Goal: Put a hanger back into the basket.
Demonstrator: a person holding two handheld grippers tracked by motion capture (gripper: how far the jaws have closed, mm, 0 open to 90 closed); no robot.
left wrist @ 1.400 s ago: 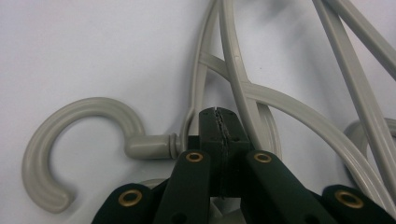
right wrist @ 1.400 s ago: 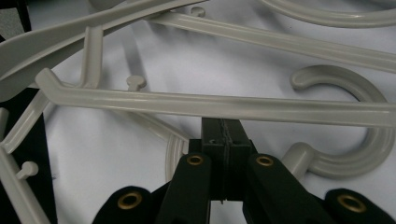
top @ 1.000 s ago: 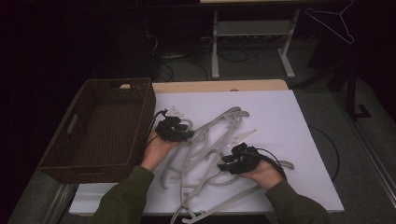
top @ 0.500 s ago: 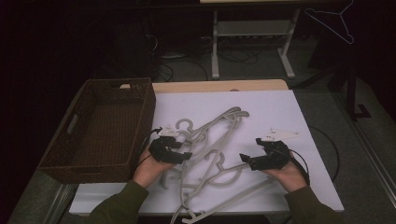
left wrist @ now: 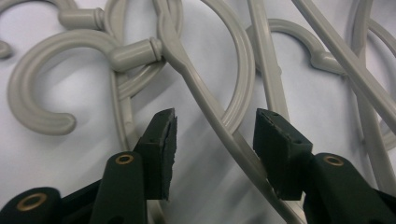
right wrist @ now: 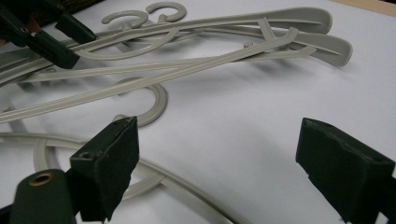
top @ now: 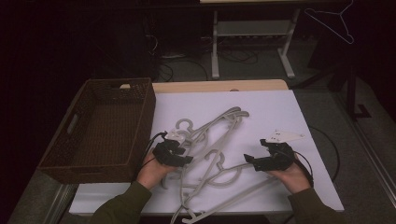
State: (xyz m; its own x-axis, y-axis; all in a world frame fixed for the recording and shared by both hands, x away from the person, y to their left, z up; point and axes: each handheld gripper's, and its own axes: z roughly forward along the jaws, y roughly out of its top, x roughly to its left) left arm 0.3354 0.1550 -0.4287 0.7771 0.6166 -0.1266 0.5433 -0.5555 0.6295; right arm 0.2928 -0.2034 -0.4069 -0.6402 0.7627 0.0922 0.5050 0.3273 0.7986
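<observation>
At centre frame, the left claw (left wrist: 212,140), just closing, straddles a hanger (left wrist: 205,100) unpinched, the right claw (right wrist: 219,163) gapes empty; next, squeeze and lift.

A brown wicker basket (top: 100,130) sat at the frame's left on the white-covered table (top: 280,107), a metal stand (top: 252,42) beyond at top centre.

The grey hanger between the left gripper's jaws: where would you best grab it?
Probably on the straight arm of that hanger, just below its hook, coming from above. The arm is slim, lies flat on the white table, and already runs between the left gripper's open jaws.
</observation>
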